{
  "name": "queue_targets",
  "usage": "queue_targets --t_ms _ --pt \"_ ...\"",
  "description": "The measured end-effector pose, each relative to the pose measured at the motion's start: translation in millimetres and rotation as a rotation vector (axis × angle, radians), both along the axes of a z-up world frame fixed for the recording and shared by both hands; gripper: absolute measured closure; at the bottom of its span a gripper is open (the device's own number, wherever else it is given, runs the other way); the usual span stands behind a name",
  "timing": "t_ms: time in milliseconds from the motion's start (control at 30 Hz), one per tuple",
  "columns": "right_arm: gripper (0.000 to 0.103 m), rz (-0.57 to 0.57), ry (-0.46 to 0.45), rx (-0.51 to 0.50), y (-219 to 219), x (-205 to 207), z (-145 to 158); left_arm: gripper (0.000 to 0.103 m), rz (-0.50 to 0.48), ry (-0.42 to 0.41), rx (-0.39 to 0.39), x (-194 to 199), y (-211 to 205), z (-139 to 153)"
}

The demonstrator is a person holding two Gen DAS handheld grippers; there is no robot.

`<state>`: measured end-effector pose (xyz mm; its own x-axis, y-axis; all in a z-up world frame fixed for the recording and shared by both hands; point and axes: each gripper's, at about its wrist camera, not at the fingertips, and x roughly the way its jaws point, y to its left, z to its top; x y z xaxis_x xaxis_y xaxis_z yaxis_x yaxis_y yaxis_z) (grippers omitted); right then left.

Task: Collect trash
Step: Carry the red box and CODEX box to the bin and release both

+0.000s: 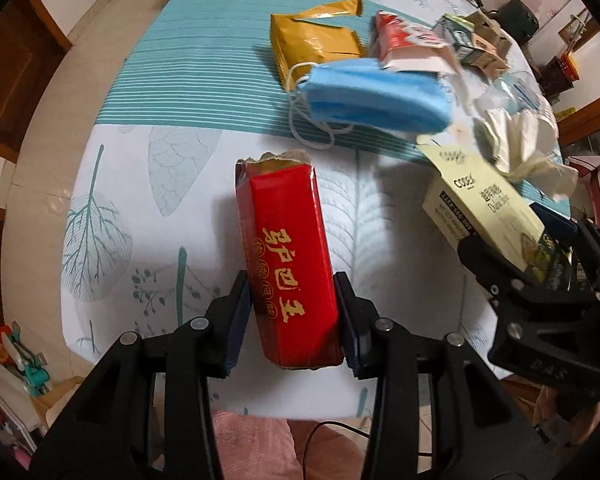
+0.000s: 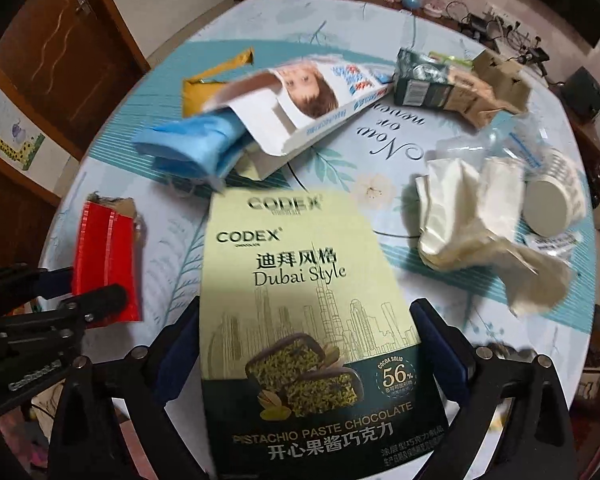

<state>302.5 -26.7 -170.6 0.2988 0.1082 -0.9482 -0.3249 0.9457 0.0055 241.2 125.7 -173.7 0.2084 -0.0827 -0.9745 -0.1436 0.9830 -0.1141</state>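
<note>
Reading off the pale green chocolate box [image 2: 300, 300] now: "CODEX" twice at the top, "迪拜风格", "Dubai Style", a round badge with "COCOA SOLID 56%", then "PISTACHIO PASTE CHOCOLATE" and "开心果酱巧克力" along the dark bottom band. On the tablecloth [image 2: 392, 136], upside-down script reads "Now or never". The red box [image 1: 288, 260] carries gold Chinese characters, too stylised to read surely.
</note>
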Motion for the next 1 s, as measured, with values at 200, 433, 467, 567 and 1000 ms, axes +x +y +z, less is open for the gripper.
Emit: queue_targets --t_ms 200,433,467,567,1000 --pt "0.006 -0.022 -0.067 0.034 -18 -46 35 0.066 -0.022 -0.052 0.014 -37 -22 26" --pt "0.007 -0.044 -0.111 0.105 -49 -143 66 0.066 -0.031 -0.103 0.017 -116 -54 48" --pt "0.007 -0.053 -0.111 0.116 -55 -159 69 0.066 -0.032 -0.106 0.014 -127 -58 49" --pt "0.007 -0.084 -0.1 0.165 -75 -202 69 0.066 -0.042 -0.115 0.017 -166 -73 49" --pt "0.007 -0.289 0.204 0.308 -145 -344 -39 0.066 -0.271 0.06 0.046 -279 -134 -37"
